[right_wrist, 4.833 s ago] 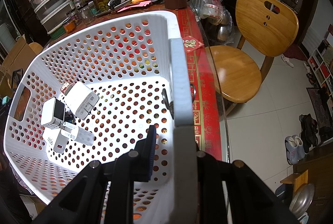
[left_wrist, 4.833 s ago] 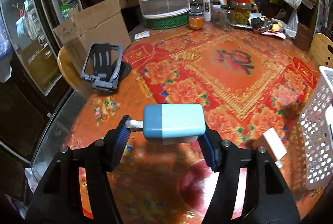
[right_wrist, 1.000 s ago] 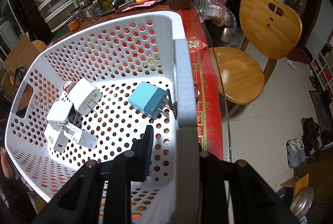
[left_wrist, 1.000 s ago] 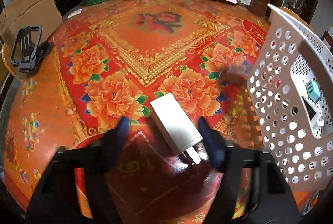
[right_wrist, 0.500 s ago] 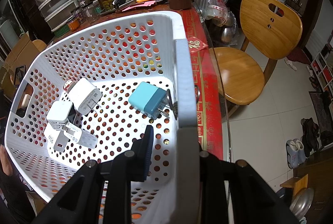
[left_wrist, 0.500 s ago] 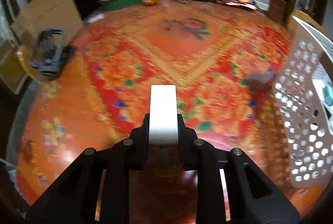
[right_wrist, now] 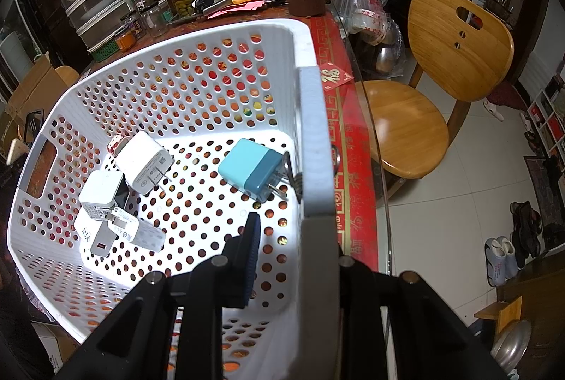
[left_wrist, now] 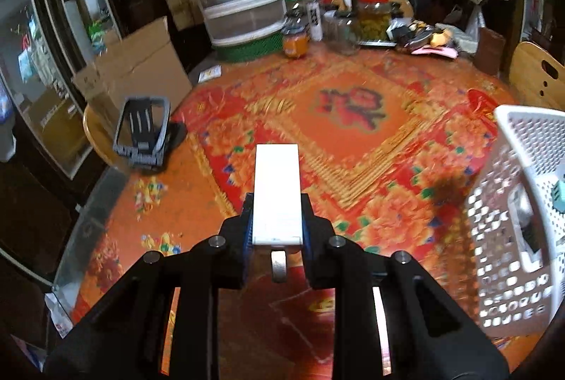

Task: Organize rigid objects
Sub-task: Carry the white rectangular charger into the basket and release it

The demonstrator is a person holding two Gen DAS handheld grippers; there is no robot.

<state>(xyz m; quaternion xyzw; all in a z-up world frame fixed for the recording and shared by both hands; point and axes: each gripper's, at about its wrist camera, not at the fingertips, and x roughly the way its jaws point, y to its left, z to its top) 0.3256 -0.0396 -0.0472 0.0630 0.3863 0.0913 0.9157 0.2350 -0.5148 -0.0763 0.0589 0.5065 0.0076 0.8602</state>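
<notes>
The white charger [left_wrist: 277, 193] sits at frame centre, clamped between the left gripper [left_wrist: 277, 231] fingers, above the bench [left_wrist: 353, 140]. Carry it level over the white basket [left_wrist: 522, 118] rim at the right edge, then release low. The right gripper [right_wrist: 293, 238] fingers pinch the basket wall. A second ago the charger lay on the bench between open fingers.

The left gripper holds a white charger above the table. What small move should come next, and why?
Probably carry the white charger rightward over the white basket, then release. The left gripper already clamps it, other chargers lie inside, and the right gripper holds the wall steady.
</notes>
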